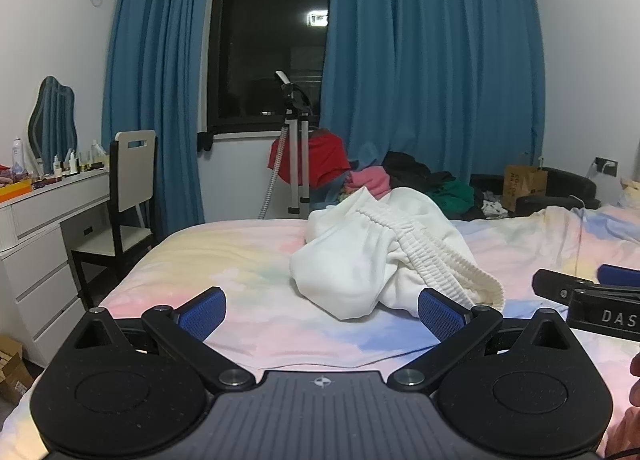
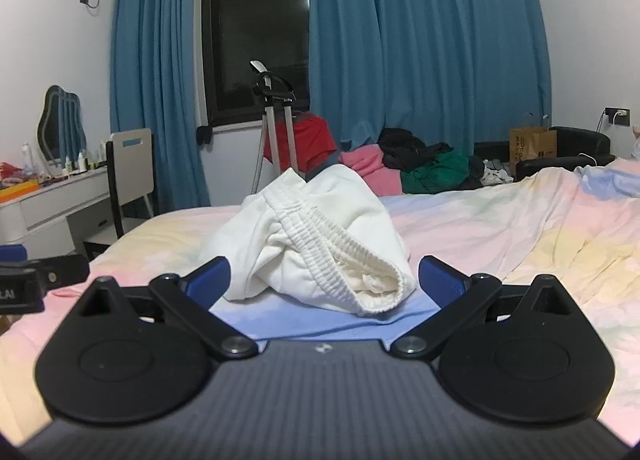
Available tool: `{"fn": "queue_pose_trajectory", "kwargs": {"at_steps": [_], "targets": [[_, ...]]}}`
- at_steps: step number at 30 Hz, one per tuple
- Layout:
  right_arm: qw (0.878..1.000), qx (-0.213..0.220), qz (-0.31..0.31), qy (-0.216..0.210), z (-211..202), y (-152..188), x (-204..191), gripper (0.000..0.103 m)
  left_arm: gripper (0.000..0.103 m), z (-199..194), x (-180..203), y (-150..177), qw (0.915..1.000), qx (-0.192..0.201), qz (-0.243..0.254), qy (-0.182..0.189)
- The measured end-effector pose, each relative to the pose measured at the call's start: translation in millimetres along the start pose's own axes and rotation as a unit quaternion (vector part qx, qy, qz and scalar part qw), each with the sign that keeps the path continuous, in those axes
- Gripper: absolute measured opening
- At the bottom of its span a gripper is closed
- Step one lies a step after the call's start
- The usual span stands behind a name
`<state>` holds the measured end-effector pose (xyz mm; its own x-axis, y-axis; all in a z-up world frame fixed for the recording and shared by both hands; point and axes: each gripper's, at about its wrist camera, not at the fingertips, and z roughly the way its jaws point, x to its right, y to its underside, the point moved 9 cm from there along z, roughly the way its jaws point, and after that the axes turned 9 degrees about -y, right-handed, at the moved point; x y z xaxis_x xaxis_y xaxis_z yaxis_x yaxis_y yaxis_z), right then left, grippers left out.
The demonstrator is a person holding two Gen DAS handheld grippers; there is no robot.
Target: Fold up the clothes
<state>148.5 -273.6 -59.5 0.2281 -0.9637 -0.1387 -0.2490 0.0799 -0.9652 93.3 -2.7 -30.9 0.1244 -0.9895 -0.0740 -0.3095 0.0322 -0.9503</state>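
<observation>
We see a crumpled white garment (image 1: 384, 256) lying in a heap on the bed (image 1: 224, 260), its ribbed elastic waistband (image 1: 436, 256) draped across the top and folded over toward us. The bed is covered with a pastel sheet of pink, yellow and blue.

Our left hand-held gripper (image 1: 322, 314) hovers low over the sheet with its blue-padded fingers (image 1: 202, 316) spread wide and nothing between them; the garment sits just beyond and slightly to its right, with the right pad close to the fabric's near edge. Our right hand-held gripper (image 2: 324, 280) is also spread wide and holds nothing, and the garment's near end with the looped waistband lies in the gap between its fingers (image 2: 440, 280). We cannot tell whether either pad touches the cloth. Each gripper shows at the edge of the other's view, side by side.

Behind the bed, a pile of clothes (image 1: 420, 180) in pink, black and green lies beneath blue curtains (image 1: 432, 60). A dark window (image 1: 272, 40), a garment steamer stand (image 1: 298, 148), a chair (image 1: 128, 188) and a white dresser (image 1: 44, 244) fill the left side.
</observation>
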Motion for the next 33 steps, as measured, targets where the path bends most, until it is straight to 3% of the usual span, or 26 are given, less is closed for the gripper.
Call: {"fn": "queue_pose_trajectory", "kwargs": {"at_steps": [2, 3, 4, 8, 10, 12, 19, 24, 26, 29, 33], "targets": [[1.000, -0.001, -0.002, -0.004, 0.0, 0.8, -1.3, 0.091, 0.103, -0.1, 0.6, 0.8, 1.0000, 0.000, 0.002, 0.001], [1.000, -0.002, -0.005, -0.004, 0.2, 1.4, -1.8, 0.077, 0.103, -0.3, 1.0, 1.4, 1.0000, 0.000, 0.004, 0.001], [1.000, -0.004, -0.008, -0.002, 0.8, 2.1, -1.9, 0.071, 0.103, -0.4, 1.4, 2.0, 1.0000, 0.000, 0.005, 0.001], [1.000, 0.002, -0.004, -0.004, 0.5, 1.5, -2.1, 0.056, 0.103, 3.5, 2.4, 5.5, 0.9999, -0.001, 0.006, 0.008], [1.000, 0.006, 0.003, -0.005, 0.6, -0.3, -2.5, 0.054, 0.103, 9.6, 1.0, 9.8, 0.9999, -0.007, 0.004, 0.008], [1.000, 0.014, 0.011, 0.000, 1.3, -5.3, -2.8, 0.039, 0.103, 18.0, -1.7, 15.0, 0.9998, -0.017, 0.004, 0.001], [0.996, 0.029, 0.079, 0.009, 11.7, -49.9, 5.1, 0.038, 0.103, 42.5, -10.5, 28.7, 0.9991, -0.039, -0.003, -0.019], [0.991, 0.018, 0.133, 0.021, 31.6, -81.5, 24.6, 0.038, 0.100, 65.6, -9.4, 45.7, 0.9963, -0.082, -0.012, -0.022], [0.992, 0.019, 0.122, 0.029, 34.4, -81.5, 33.0, 0.038, 0.099, 76.7, -4.9, 47.4, 0.9952, -0.094, -0.009, -0.024], [0.991, 0.008, 0.126, 0.039, 40.8, -61.8, 48.9, 0.038, 0.098, 103.1, 11.8, 36.1, 0.9941, -0.107, -0.017, 0.001], [0.989, -0.016, 0.140, 0.040, 52.5, -35.1, 67.9, 0.038, 0.098, 153.2, 49.4, 2.0, 0.9941, -0.106, -0.013, 0.020]]}}
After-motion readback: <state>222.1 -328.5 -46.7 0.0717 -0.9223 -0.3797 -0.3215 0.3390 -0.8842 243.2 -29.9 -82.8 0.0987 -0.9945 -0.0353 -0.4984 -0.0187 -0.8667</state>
